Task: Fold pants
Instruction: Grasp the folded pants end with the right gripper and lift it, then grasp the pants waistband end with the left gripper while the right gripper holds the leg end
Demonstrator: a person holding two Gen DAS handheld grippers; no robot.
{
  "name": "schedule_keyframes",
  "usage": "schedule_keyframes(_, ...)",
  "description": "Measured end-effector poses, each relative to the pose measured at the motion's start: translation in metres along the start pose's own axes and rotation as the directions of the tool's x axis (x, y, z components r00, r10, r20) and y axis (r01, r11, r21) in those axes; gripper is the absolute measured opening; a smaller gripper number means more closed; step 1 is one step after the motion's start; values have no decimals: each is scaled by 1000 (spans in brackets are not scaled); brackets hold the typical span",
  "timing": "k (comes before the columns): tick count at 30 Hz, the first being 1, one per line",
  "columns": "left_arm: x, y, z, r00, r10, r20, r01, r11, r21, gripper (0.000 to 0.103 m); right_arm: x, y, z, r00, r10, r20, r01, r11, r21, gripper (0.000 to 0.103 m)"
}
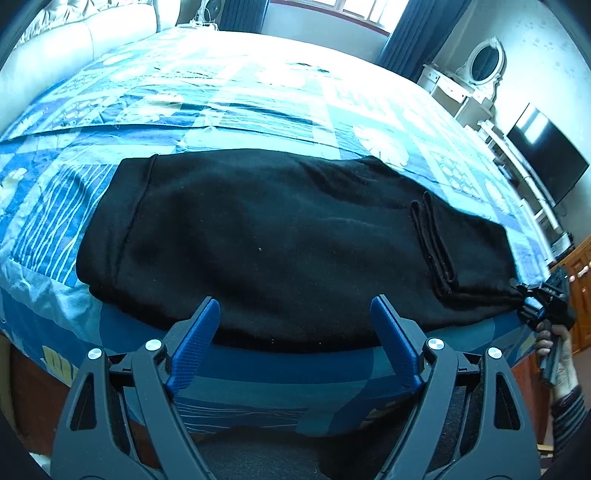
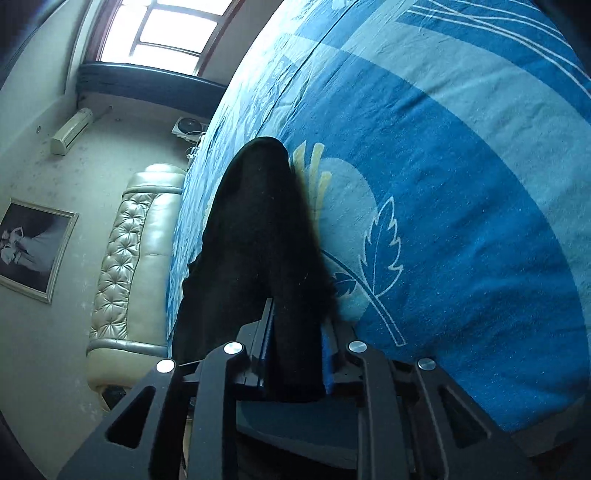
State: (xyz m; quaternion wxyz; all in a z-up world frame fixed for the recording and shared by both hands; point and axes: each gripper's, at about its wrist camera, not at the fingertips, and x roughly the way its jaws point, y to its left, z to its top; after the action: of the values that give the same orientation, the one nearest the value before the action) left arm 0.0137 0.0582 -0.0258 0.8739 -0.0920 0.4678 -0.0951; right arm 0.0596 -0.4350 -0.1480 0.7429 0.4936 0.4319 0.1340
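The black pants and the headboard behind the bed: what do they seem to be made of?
Pants: probably a soft fleece or brushed knit; the surface is matte, slightly fuzzy, and holds lint specks. Headboard: looks like cream leather or imitation leather; it is glossy, padded and button-tufted. Which of the two cannot be told.

Daylit room, strong fisheye bend, blue cast.
The window [image 2: 162, 33] glares white; the bed [image 1: 258, 74] washes out at the frame's top.

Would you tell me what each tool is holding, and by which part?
The right tool grips the black pants at their right end; the left tool holds nothing.
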Motion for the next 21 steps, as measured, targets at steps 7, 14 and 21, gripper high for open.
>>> schedule_keyframes(7,-27,58,28,997,-41,63,46,996,-76,83,-32,22,-1,991,-4,136,6,1000,-21,52)
schedule_keyframes(14,2,151,56,997,-71,-9,69,986,-150,83,-33,59,-5,981,-72,182,95,988,-122,56)
schedule_keyframes(21,49,191,59,947,-306,-98,271,924,-270,82,-45,73,-7,974,40,224,-13,993,-121,61)
